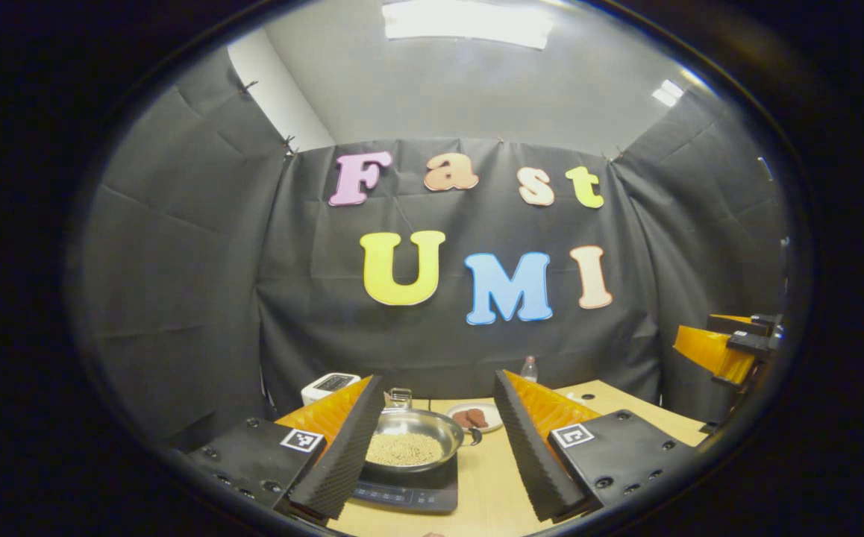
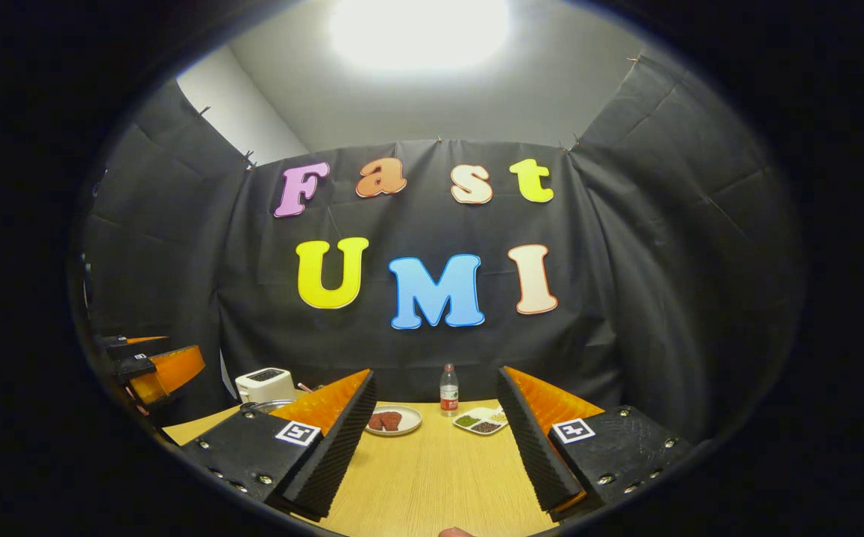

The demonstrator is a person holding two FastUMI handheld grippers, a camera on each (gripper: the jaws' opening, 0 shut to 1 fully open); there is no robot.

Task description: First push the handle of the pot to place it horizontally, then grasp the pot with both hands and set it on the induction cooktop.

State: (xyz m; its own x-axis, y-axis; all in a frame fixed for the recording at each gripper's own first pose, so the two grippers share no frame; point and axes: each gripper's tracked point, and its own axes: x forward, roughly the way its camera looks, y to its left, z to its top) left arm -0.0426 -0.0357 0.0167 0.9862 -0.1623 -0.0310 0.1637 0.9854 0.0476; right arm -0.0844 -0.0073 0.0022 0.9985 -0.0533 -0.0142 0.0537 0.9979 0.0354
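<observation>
Already pot (image 1: 415, 440) sits on induction cooktop (image 1: 407, 488), straight ahead between wide-open, empty left gripper (image 1: 432, 455) fingers; right gripper (image 2: 432, 455) likewise, farther off.

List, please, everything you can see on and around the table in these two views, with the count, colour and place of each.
pot: one, silver, holding pale grains, on the cooktop
induction cooktop: one, black, table's left part
toaster: one, white, back left
plate: one, white, brown pieces on it, centre back
bottle: one, clear, red label, at the back
divided dish: one, white, right of plate
table: one, light wood
left gripper: one, black and orange, open
right gripper: one, black and orange, open
</observation>
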